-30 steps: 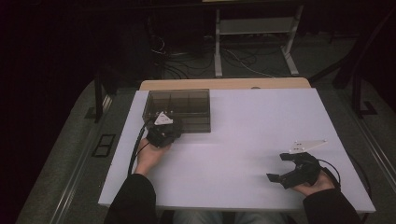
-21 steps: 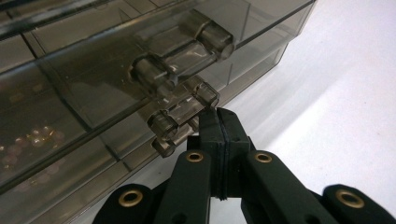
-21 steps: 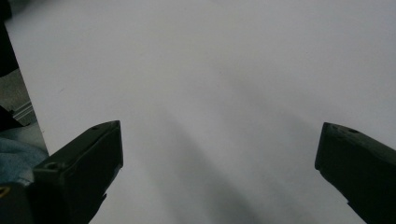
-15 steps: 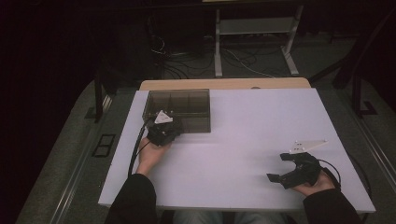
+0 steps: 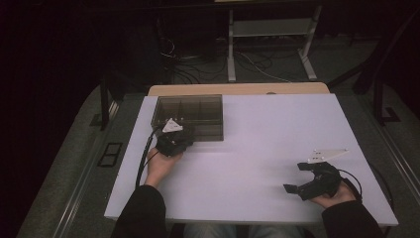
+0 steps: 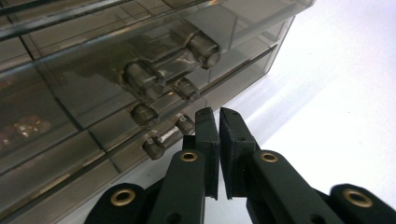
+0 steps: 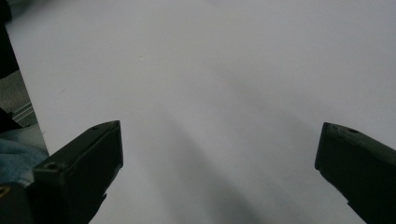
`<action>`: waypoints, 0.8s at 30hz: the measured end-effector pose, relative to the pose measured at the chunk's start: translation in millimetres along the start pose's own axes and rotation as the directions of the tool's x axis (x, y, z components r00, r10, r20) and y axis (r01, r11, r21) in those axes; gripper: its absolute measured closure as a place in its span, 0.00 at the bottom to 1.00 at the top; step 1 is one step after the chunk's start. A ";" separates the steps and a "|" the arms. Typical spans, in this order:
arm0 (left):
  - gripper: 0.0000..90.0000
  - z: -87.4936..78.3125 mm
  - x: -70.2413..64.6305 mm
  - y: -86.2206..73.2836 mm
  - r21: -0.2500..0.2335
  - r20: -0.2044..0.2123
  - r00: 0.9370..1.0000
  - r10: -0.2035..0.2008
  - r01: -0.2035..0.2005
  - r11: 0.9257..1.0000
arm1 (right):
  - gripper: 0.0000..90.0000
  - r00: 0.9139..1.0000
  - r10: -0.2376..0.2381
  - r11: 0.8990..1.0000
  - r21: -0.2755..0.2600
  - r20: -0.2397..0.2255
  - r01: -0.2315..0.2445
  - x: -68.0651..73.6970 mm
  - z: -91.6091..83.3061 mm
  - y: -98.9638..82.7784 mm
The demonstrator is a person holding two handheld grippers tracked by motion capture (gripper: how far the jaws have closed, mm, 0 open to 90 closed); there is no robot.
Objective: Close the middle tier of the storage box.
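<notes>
We hold a hand-held gripper in each hand over a white table point(image 5: 257, 148). The left hand-held gripper point(image 6: 218, 119) sits at the near edge of a smoky clear box point(image 5: 190, 116) that stands on the far left part of the table. In the left gripper view its two black jaws are almost pressed together, with a thin slit between the pads and nothing pinched in it; they have just been easing apart a little. The tips stand just beside the box's front wall, right by a row of small clear knobs point(image 6: 161, 140) on that wall, and we cannot tell whether the tips touch any of them. The box has inner dividers that split it into compartments, and in the left gripper view some small pale things show dimly through the wall at the far left, too blurred to name.

The right hand-held gripper point(image 5: 303, 177) lies low over the near right part of the table, well apart from the box. Its jaws are spread wide, with bare white table between them in the right gripper view. A cable trails from each hand-held gripper toward us.
</notes>
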State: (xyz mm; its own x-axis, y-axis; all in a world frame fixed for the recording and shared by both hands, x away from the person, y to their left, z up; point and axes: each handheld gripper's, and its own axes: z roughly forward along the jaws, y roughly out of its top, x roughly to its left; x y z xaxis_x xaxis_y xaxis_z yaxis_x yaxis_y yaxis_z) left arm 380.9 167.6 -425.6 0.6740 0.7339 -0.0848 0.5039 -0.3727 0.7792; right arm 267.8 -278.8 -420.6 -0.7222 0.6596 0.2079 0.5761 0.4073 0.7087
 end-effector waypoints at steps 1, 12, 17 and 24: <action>0.93 -1.2 0.0 -0.2 0.007 0.002 1.000 0.011 -0.011 1.000 | 0.00 1.000 0.001 1.000 0.000 0.000 -0.001 0.1 0.0 0.0; 0.77 -4.5 -13.0 -2.1 0.016 0.042 0.999 0.015 -0.015 1.000 | 0.00 1.000 0.002 1.000 -0.003 0.000 -0.002 1.0 -0.6 0.1; 0.64 -12.2 -19.9 -4.1 0.021 0.053 0.998 0.040 -0.041 0.999 | 0.00 1.000 -0.002 1.000 -0.004 -0.001 0.002 1.2 -0.9 0.3; 0.45 -23.9 -26.8 -4.6 -0.024 0.063 0.998 0.020 -0.019 1.000 | 0.00 1.000 -0.002 1.000 -0.005 -0.002 0.002 1.6 -1.0 0.4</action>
State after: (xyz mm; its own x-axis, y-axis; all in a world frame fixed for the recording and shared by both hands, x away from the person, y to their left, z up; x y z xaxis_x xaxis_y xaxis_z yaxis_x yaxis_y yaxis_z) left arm 347.7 163.2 -412.0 0.7166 0.6891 -0.1077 0.4782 -0.3730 0.7951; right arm 266.5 -278.2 -419.3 -0.7242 0.6575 0.2078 0.5725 0.4055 0.7126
